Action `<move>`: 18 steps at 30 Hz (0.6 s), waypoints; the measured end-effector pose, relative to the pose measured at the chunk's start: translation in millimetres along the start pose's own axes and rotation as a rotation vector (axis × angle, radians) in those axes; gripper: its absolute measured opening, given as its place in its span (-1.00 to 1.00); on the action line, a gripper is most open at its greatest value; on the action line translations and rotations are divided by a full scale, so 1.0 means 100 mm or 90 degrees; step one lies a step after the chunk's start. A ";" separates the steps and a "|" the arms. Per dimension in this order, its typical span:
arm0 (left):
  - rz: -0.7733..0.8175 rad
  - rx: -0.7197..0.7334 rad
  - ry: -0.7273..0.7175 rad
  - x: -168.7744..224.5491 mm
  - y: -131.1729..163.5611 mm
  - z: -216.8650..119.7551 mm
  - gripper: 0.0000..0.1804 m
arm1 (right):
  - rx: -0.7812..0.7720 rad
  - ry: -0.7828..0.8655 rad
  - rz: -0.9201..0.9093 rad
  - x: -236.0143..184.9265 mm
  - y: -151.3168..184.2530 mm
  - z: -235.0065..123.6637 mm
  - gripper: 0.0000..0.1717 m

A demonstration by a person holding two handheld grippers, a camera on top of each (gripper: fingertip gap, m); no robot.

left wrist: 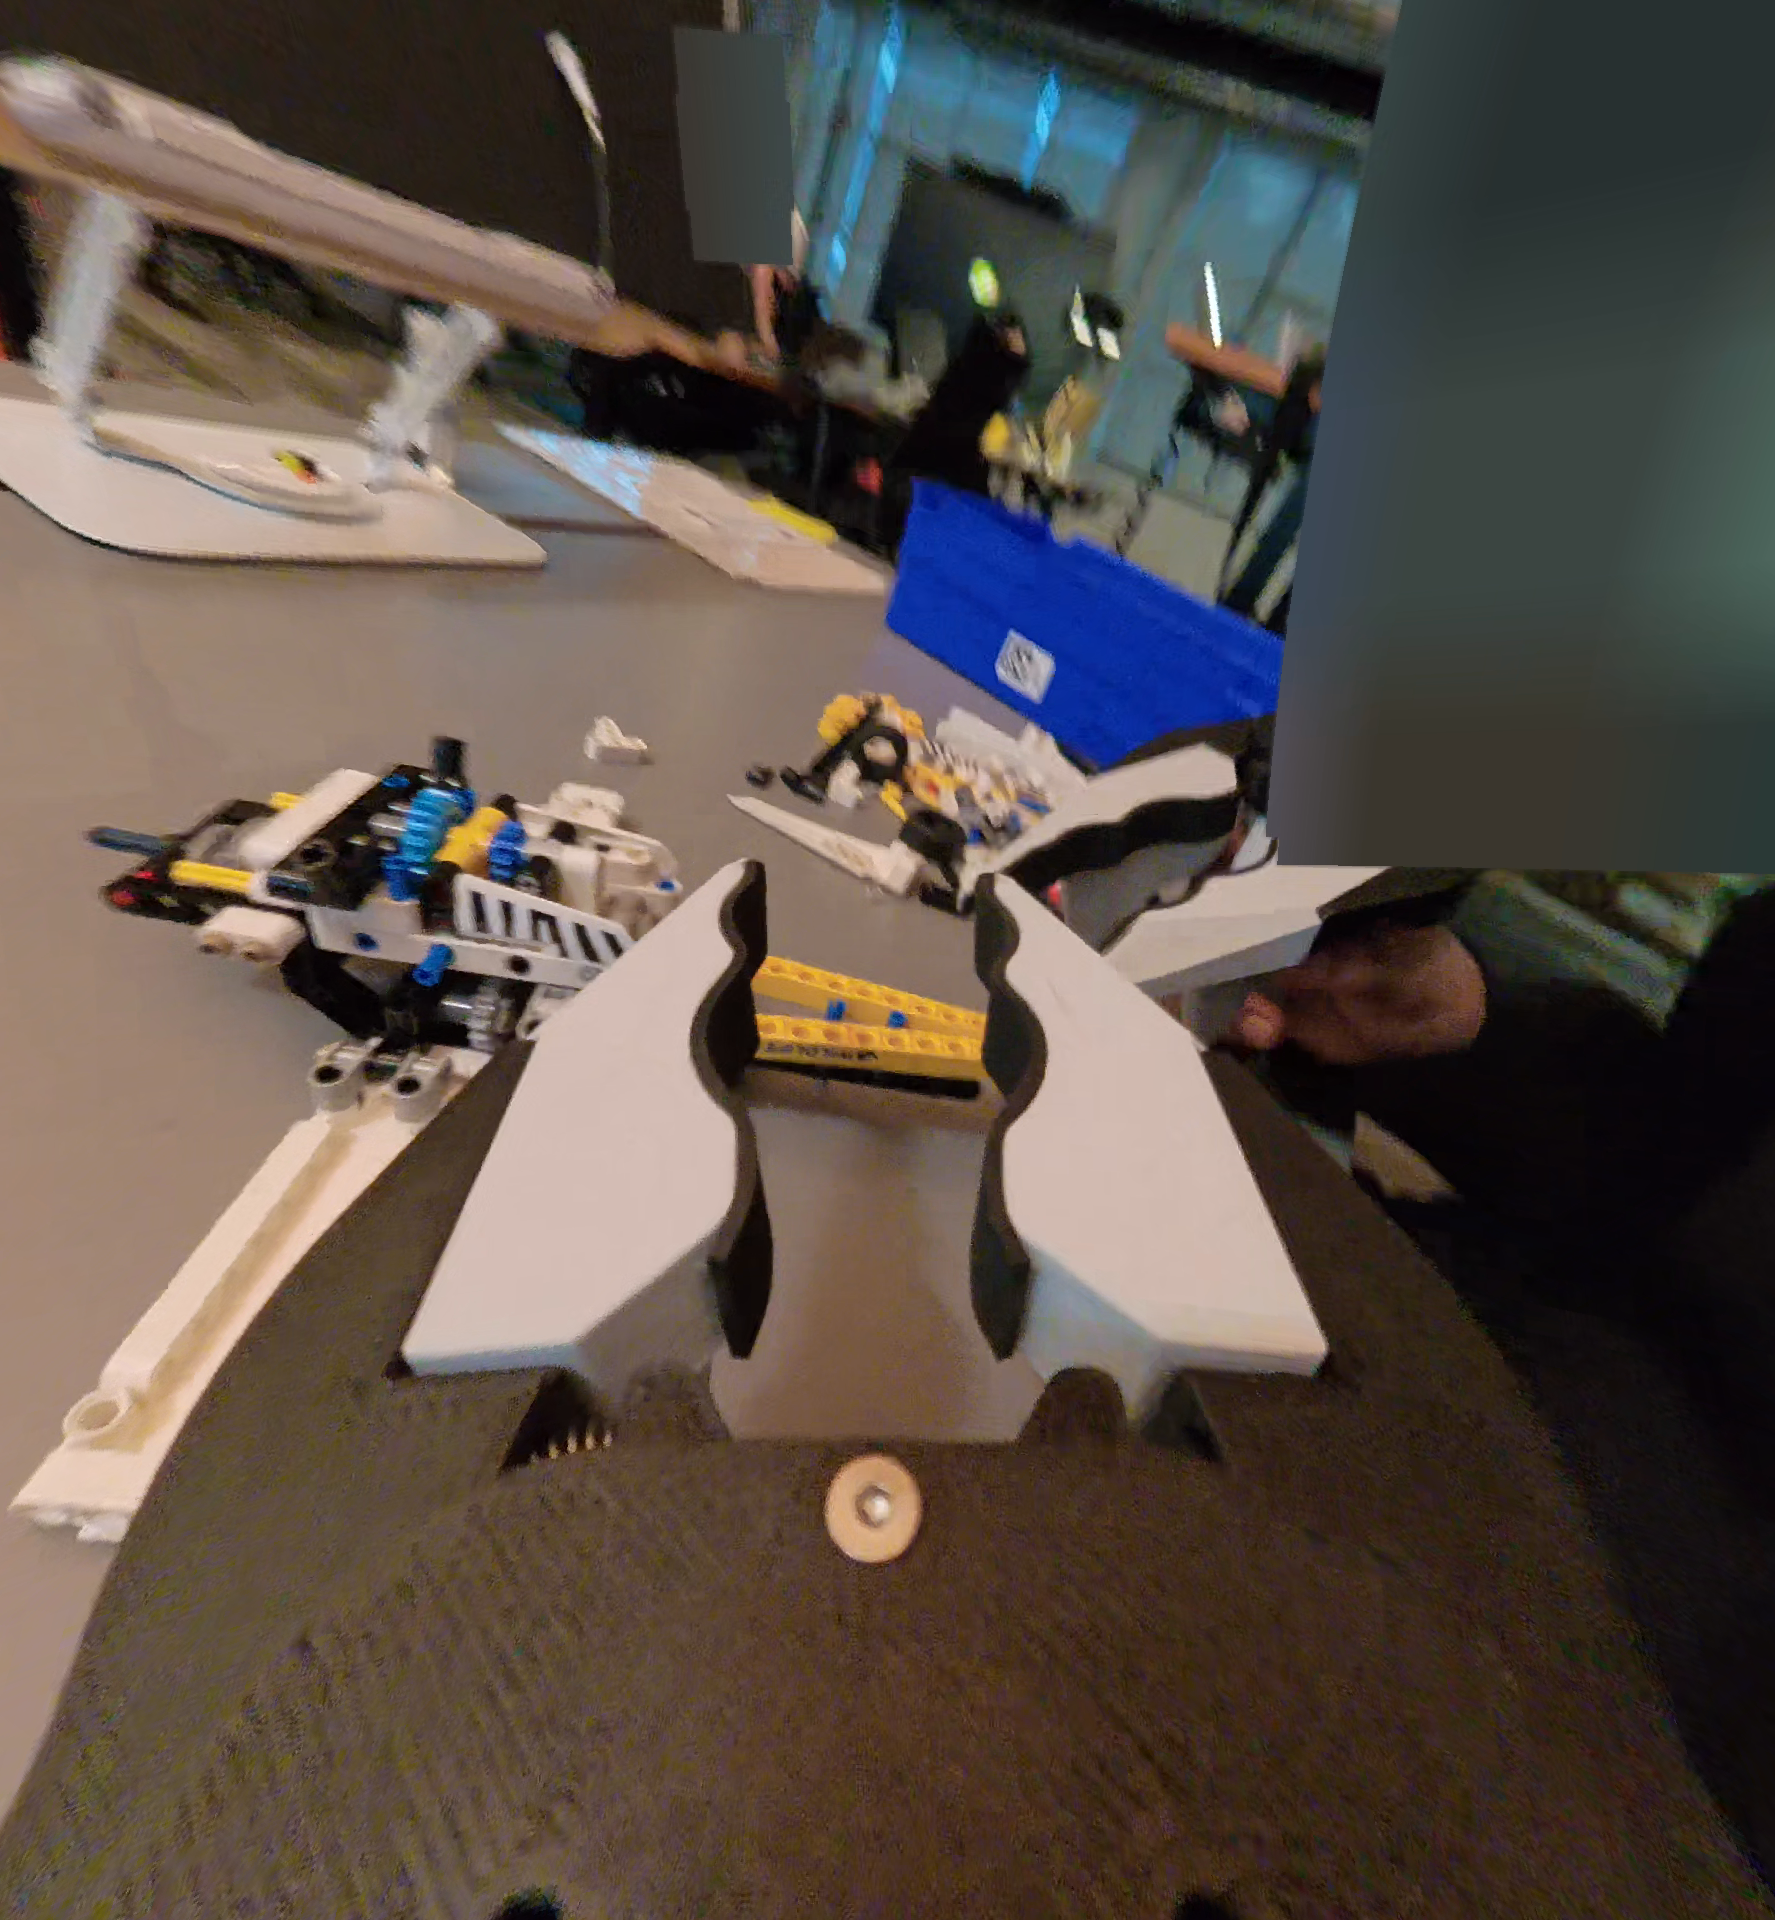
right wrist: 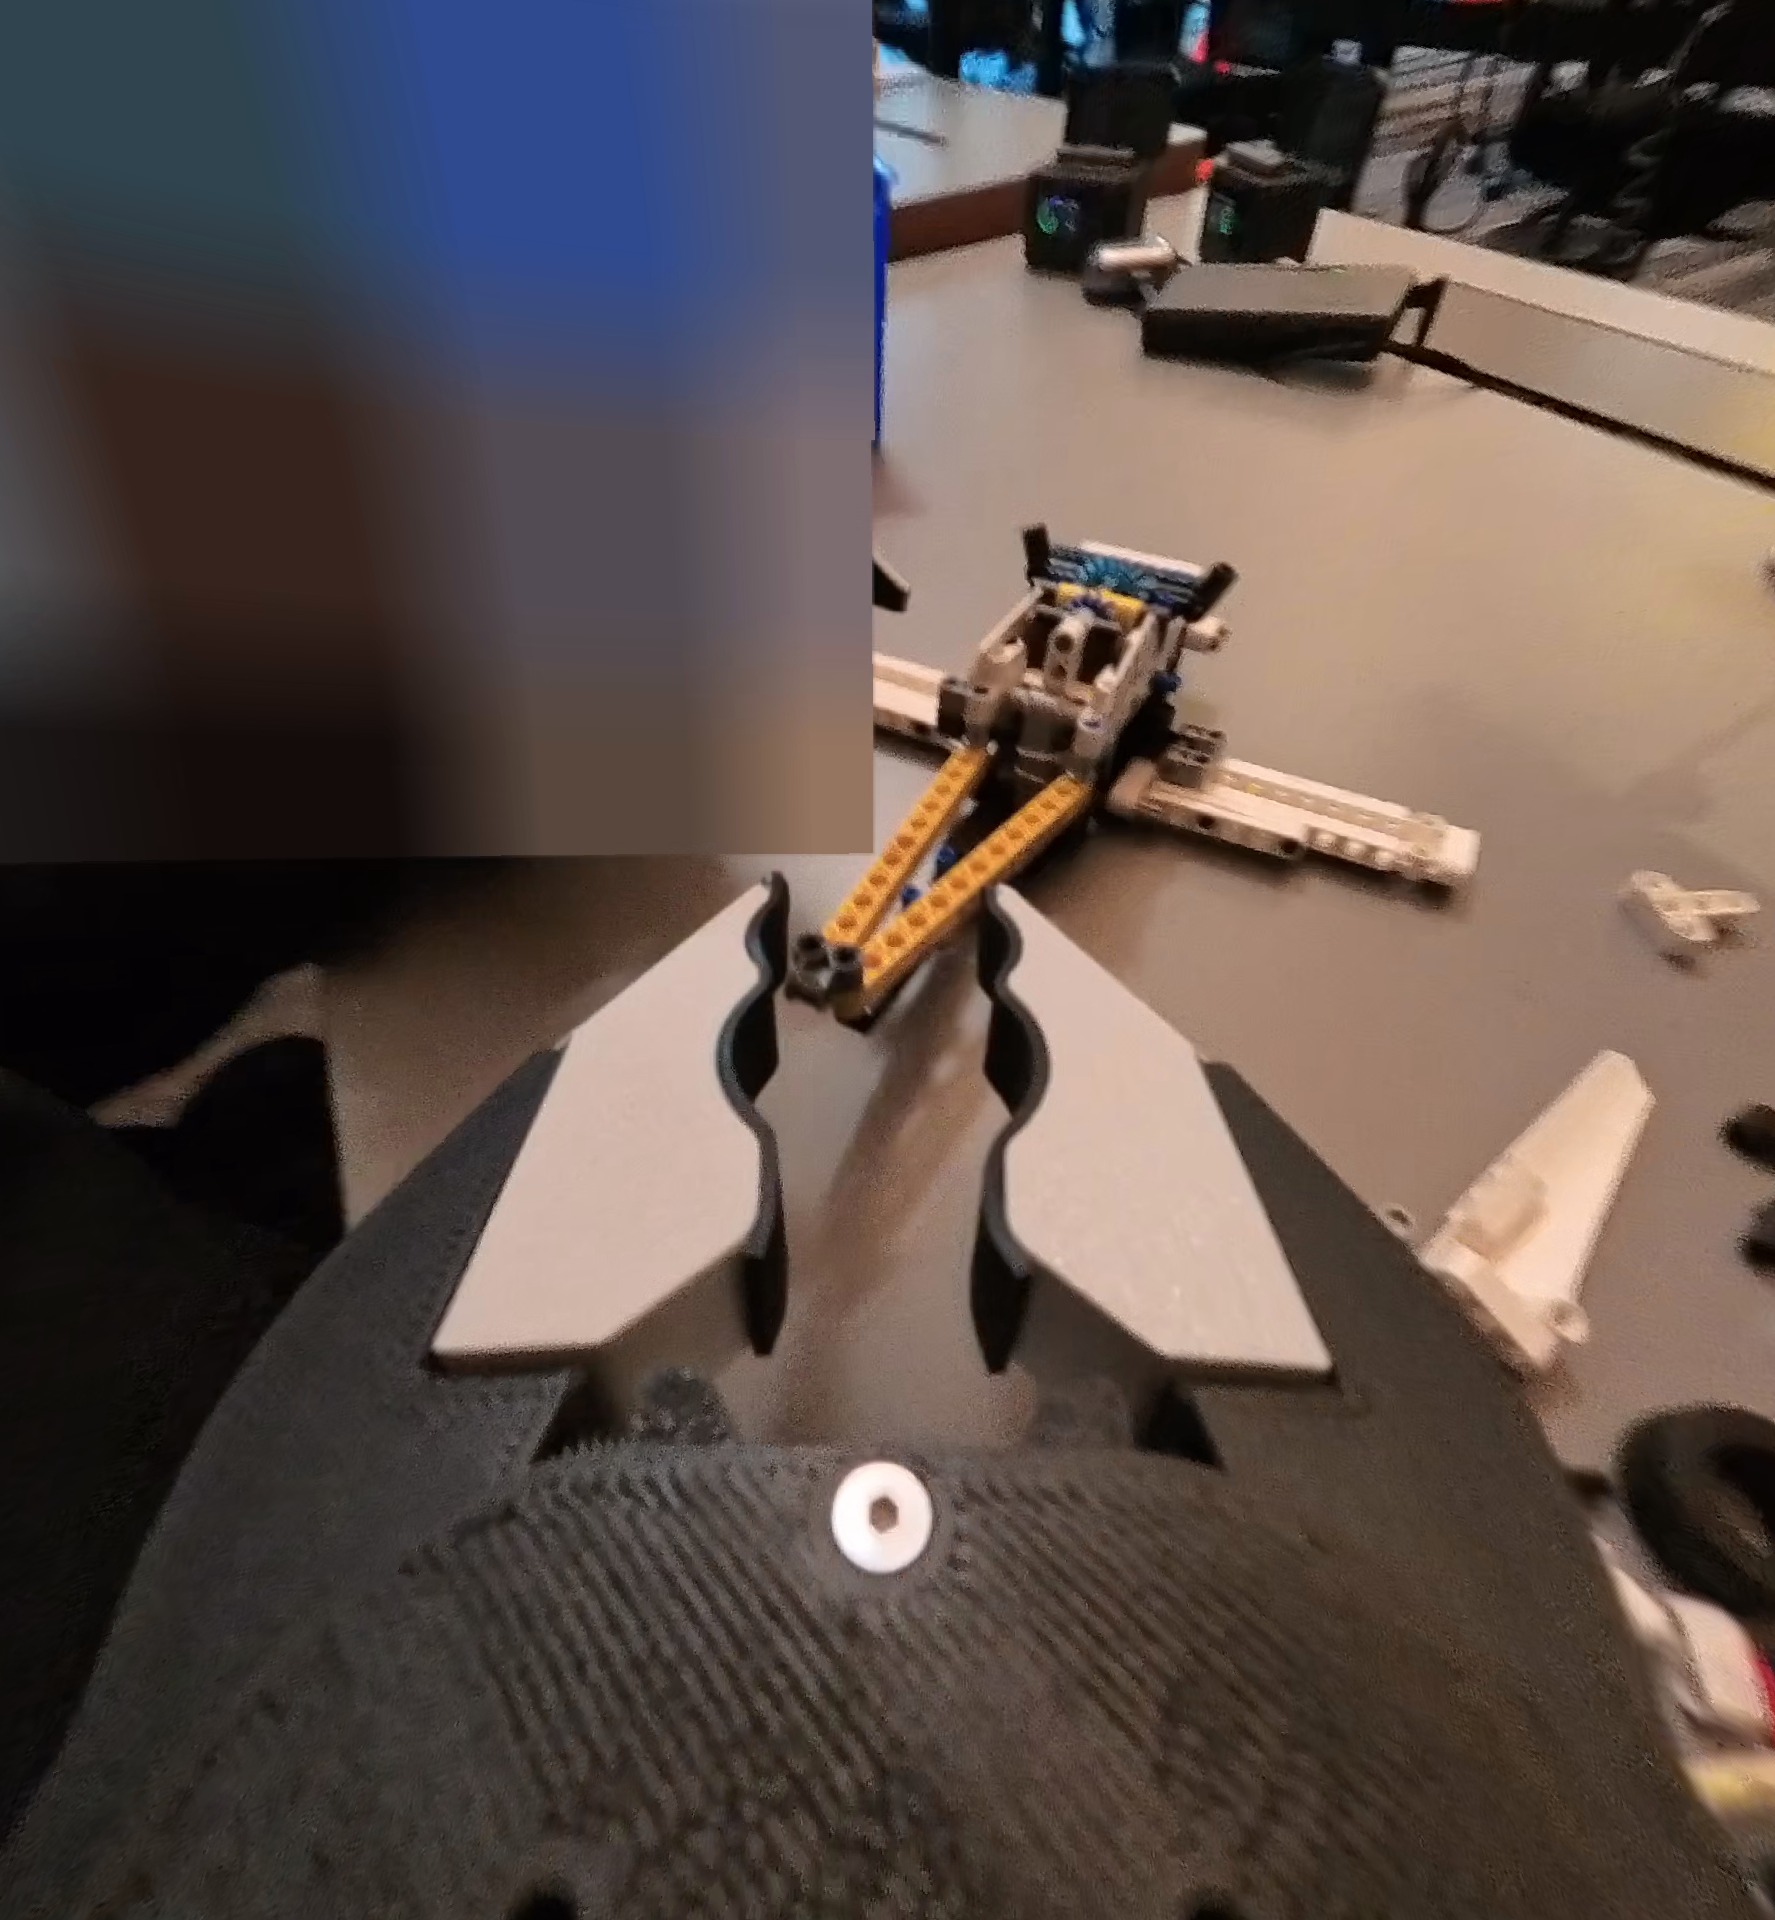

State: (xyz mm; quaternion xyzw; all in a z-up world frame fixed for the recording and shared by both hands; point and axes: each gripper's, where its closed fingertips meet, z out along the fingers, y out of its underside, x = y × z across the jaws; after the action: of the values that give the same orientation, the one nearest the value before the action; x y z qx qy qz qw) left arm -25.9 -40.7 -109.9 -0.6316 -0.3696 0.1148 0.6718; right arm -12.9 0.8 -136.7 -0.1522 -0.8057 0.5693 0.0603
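A partly built toy-brick vehicle (left wrist: 395, 883) in white, black, blue and yellow lies on the grey table (left wrist: 239, 675). Two yellow holed beams (left wrist: 862, 1023) stick out from it. My left gripper (left wrist: 867, 894) is open and above these beams, which run across behind its fingers; no pad presses on them. In the right wrist view the vehicle (right wrist: 1070, 665) faces me, and the beams (right wrist: 924, 894) narrow to a black tip between my right gripper's (right wrist: 883, 904) fingers. The tip is close to the left pad, with a clear gap to the right pad. The right gripper also shows in the left wrist view (left wrist: 1122, 821).
A long white panel (left wrist: 218, 1278) lies at the left. A pile of loose pieces (left wrist: 924, 769) sits before a blue bin (left wrist: 1070, 623). A hand (left wrist: 1371, 987) is at the right. A white wing piece (right wrist: 1527, 1205), a black tyre (right wrist: 1735, 1517) and black devices (right wrist: 1278, 301) are also on the table. From my right tips it is roughly 15 cm to the white wing piece (right wrist: 1527, 1205); from my left, 20 cm. It turns up in the left wrist view (left wrist: 838, 852) as well.
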 end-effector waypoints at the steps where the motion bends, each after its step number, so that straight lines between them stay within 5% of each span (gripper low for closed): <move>1: 0.012 -0.045 0.020 0.04 0.07 0.03 -0.52 | -0.010 0.021 -0.029 0.01 0.05 -0.02 -0.60; 6: 0.209 -0.211 0.033 0.12 0.44 0.11 -0.27 | 0.016 0.040 -0.085 -0.07 0.07 -0.04 -0.66; 13: 0.384 -0.281 -0.075 0.04 0.63 0.20 -0.44 | -0.056 0.040 -0.078 -0.09 0.22 0.06 -0.71; 18: 0.485 -0.231 -0.100 0.08 0.55 0.26 -0.44 | -0.051 0.053 -0.077 -0.06 0.21 0.05 -0.81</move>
State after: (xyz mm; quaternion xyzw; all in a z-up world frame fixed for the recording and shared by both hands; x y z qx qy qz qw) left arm -19.7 -6.7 -160.4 -0.8203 -0.1743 0.3355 0.4291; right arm -4.4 1.2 -157.6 -0.1293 -0.8323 0.5250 0.1220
